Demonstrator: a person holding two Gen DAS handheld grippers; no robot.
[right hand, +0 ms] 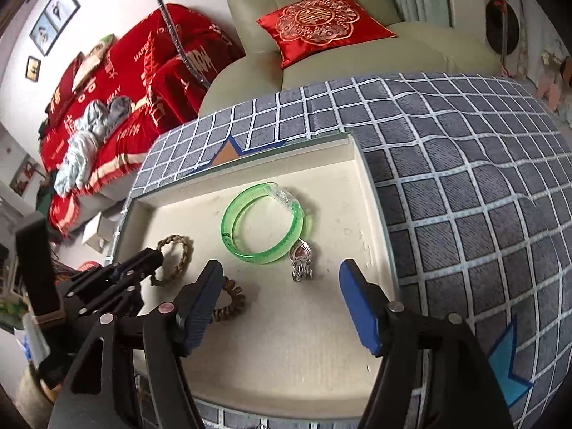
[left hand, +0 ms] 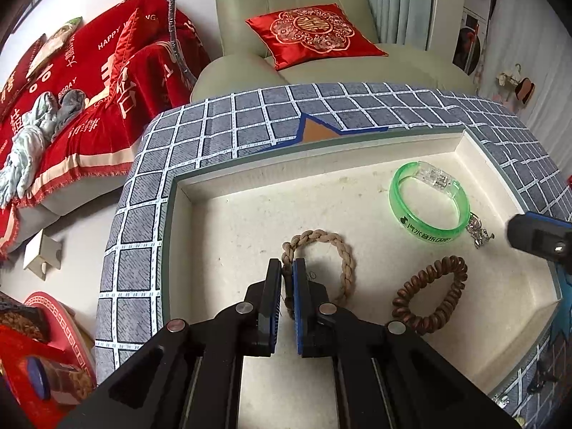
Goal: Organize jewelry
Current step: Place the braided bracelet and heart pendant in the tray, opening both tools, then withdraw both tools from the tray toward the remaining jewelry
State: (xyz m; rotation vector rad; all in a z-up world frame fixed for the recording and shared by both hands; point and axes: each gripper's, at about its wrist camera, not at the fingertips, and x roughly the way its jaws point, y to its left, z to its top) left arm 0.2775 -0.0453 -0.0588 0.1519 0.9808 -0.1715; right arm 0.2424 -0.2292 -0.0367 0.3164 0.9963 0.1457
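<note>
A shallow cream tray (left hand: 250,196) (right hand: 368,186) sits on a grey checked cloth. In it lie a tan braided rope bracelet (left hand: 338,246) (right hand: 184,250), a green plastic bangle (left hand: 429,221) (right hand: 257,254), a brown coiled hair tie (left hand: 432,295) (right hand: 234,302) and a silver heart pendant (left hand: 479,232) (right hand: 301,255). My left gripper (left hand: 287,271) (right hand: 157,255) is shut on the rope bracelet's near-left part, down on the tray floor. My right gripper (right hand: 280,279) is open and empty above the tray, between the hair tie and the tray's right wall; its tip shows in the left wrist view (left hand: 536,236).
The checked cloth (left hand: 214,121) (right hand: 464,196) covers the table around the tray, with blue tape marks (right hand: 507,361). A green armchair with a red cushion (left hand: 314,32) stands behind. A red-covered sofa (left hand: 89,82) is at the left.
</note>
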